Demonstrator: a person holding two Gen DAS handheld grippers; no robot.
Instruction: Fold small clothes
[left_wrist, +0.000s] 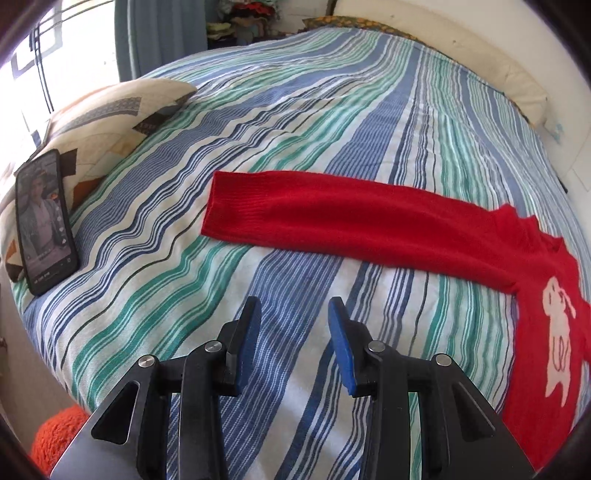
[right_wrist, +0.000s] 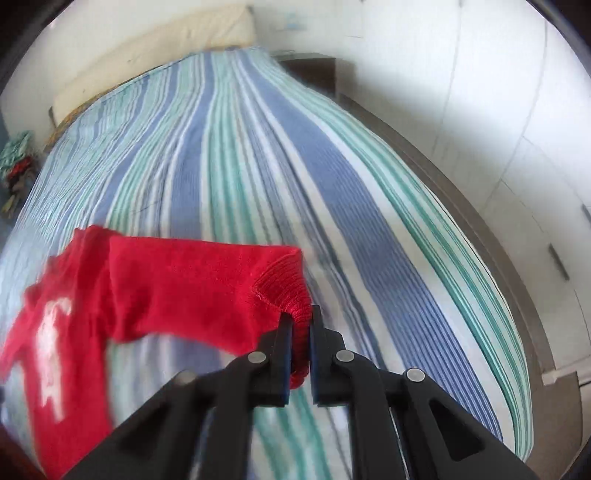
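On the striped bed (left_wrist: 295, 129) lies one red sweater (left_wrist: 369, 225), its cuff (right_wrist: 295, 295) pinched by the right gripper (right_wrist: 301, 321), the left gripper (left_wrist: 295, 306) part-open and empty, one phone (left_wrist: 44, 218) nearby.

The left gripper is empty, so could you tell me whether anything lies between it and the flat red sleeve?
Nothing visible does: between the left gripper and the sleeve there is only bare striped bedspread.

Left wrist cam: sits just behind left gripper (left_wrist: 295, 306), tilted down, close over the bed (left_wrist: 295, 110), facing its far edge w/ pillow near the left corner. Right wrist cam: same setup behind right gripper (right_wrist: 301, 314), facing the far-right edge & wall. Both share the red sweater (left_wrist: 369, 221) & striped cover.
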